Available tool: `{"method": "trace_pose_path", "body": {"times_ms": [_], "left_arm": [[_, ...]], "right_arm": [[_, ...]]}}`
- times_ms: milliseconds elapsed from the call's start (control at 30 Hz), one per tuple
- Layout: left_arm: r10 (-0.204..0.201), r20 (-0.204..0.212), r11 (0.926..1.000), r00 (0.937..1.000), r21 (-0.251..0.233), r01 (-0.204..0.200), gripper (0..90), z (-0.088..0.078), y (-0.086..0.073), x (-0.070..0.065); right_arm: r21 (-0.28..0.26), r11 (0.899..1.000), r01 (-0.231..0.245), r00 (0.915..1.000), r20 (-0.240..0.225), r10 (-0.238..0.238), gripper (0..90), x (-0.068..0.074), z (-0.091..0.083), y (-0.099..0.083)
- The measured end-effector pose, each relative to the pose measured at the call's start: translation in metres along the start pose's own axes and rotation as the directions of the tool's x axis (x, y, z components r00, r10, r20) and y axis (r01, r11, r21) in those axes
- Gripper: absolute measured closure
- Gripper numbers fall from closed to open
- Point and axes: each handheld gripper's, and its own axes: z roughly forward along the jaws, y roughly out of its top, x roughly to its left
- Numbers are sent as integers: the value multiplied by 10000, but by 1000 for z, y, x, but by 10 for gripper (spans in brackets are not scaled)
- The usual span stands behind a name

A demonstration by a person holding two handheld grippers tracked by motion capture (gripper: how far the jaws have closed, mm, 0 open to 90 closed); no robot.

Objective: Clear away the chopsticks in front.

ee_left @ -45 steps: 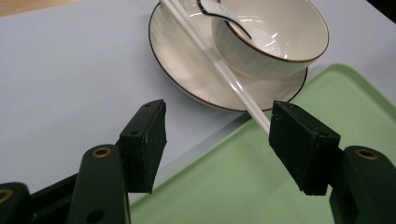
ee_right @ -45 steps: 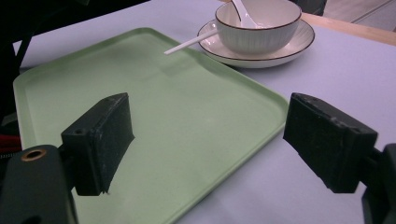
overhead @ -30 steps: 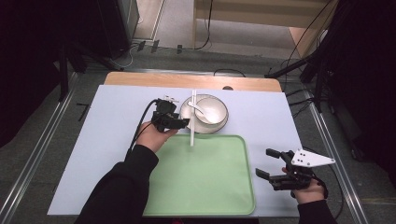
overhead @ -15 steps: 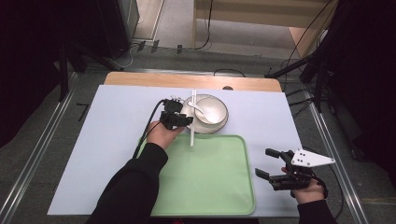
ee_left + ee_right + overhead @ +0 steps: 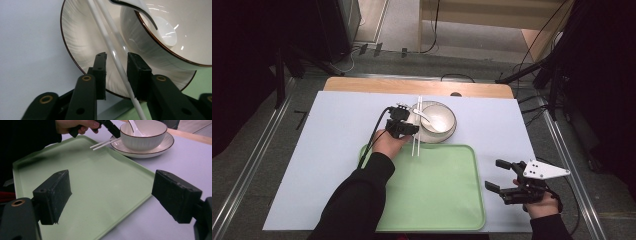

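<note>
A pair of white chopsticks lies across the left rim of a white plate, with one end over the green tray. On the plate stands a white bowl with a white spoon in it. My left gripper straddles the chopsticks. Its jaws have just been closing, and a little space still shows beside the sticks. My right gripper hovers open at the tray's right edge with nothing between its pads.
A pale blue mat covers the table, and a wooden strip runs along the far edge. The tray lies bare. The left forearm and sleeve cross the tray's left corner.
The left hand has shifted right and down onto the chopsticks by the plate, and its jaws have narrowed around them. The right gripper has stayed put.
</note>
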Motion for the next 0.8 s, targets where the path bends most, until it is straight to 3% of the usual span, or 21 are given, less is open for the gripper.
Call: {"method": "trace_pose_path", "body": {"times_ms": [200, 467, 667, 733, 800], "left_arm": [[-666, -133, 9976, 9977, 184, 668, 767, 9, 5, -1], [-984, -502, 9950, 9939, 126, 991, 816, 13, 6, -1], [-1256, -442, 9918, 9911, 185, 1265, 854, 12, 7, 5], [-1528, -152, 9877, 9881, 311, 1532, 857, 11, 7, 10], [-1494, -105, 9880, 9887, 392, 1497, 860, 10, 8, 12]], "right_arm": [[-13, 10000, -6, 10000, -25, 6, 162, 0, 0, 0], [6, 10000, 7, 10000, -55, -7, 162, 1, 0, 0], [43, 10000, 43, 10000, -58, -42, 162, 0, 1, 0], [57, 10000, 35, 10000, -82, -35, 162, 1, 1, 0], [69, 10000, 46, 9999, -90, -46, 162, 1, 1, 0]]}}
